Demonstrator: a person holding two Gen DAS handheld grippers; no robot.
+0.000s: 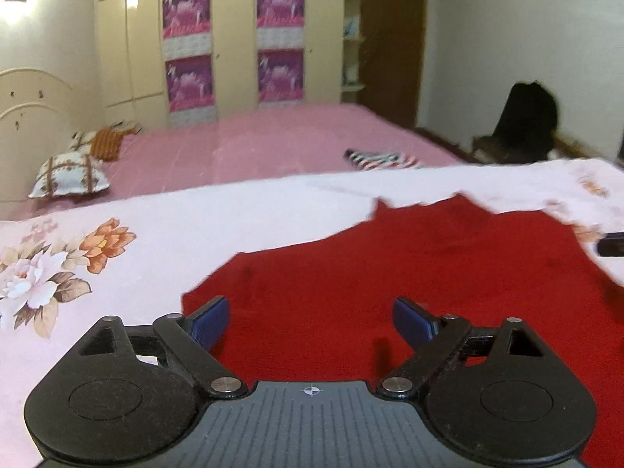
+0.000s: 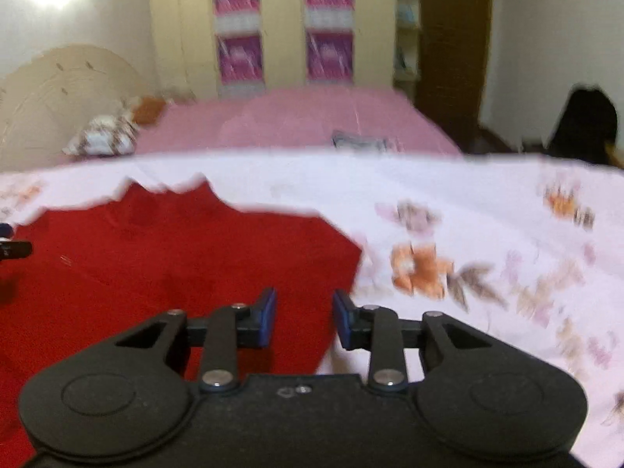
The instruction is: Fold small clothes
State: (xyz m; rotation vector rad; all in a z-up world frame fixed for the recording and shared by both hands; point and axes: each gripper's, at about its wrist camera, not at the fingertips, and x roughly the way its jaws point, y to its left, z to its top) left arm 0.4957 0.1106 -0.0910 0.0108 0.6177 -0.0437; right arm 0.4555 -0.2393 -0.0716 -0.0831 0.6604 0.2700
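A bedroom in someone's home: a wide bed [image 1: 296, 144] under a pink sheet, patterned pillows [image 1: 68, 177] by a cream curved headboard [image 1: 27, 117], a tall cream wardrobe [image 1: 230, 39] hung with purple posters [image 1: 187, 11], a wooden door [image 1: 392, 39] beside it

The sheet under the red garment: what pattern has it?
The sheet is pale with orange and white flowers; clearest in the left wrist view.

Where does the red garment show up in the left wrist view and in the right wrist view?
Left wrist view: the red garment fills the lower centre and right.
Right wrist view: the red garment fills the lower left.
Shared landmark: the striped cloth on the pink bed behind.
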